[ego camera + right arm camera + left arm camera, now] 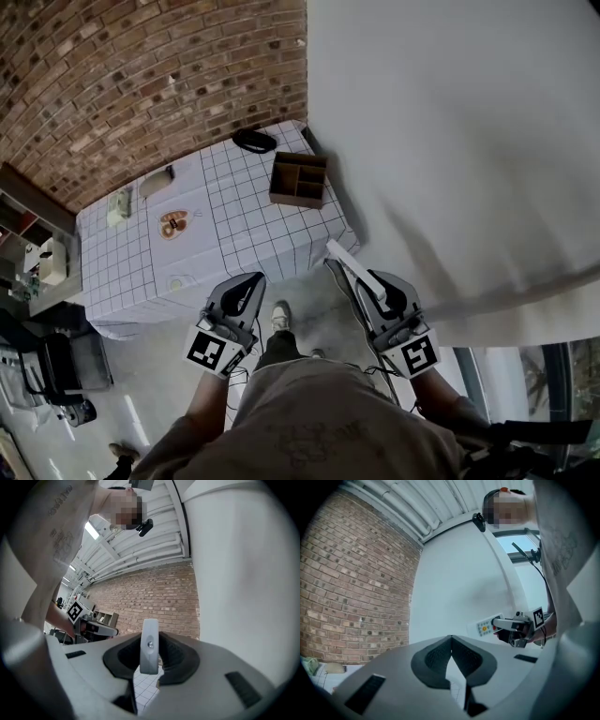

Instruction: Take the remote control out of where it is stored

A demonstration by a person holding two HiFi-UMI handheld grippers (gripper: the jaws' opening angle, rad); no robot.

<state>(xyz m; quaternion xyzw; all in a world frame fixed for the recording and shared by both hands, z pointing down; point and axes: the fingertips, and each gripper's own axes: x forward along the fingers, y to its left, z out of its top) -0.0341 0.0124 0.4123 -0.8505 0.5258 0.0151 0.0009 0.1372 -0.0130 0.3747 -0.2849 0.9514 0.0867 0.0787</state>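
The slim white remote control (343,257) is in the air, clamped at one end between the dark fingers (177,656) of the right gripper (373,284). It juts forward toward the near corner of the counter (234,220), which is draped in a white cloth with a dark grid.

From the head view it looks like a plain pale bar with no detail. The left gripper view catches its face side-on (484,627): rows of small buttons, one yellow and one red, too small to read. The right gripper view sees it end-on (150,644) as a narrow rounded slab with a small round fastener in it. It stands upright between the two pads, which press on its flanks. The part of the remote inside the grip is hidden in every view.

The left gripper (248,284) is held beside the right one, well apart from it. Its ribbed fingers (433,658) meet at the tips with nothing between them.

A brown wooden box with open compartments (299,178) sits near the far right edge of the counter. I cannot make out its contents. Behind stands a red brick wall (141,75).
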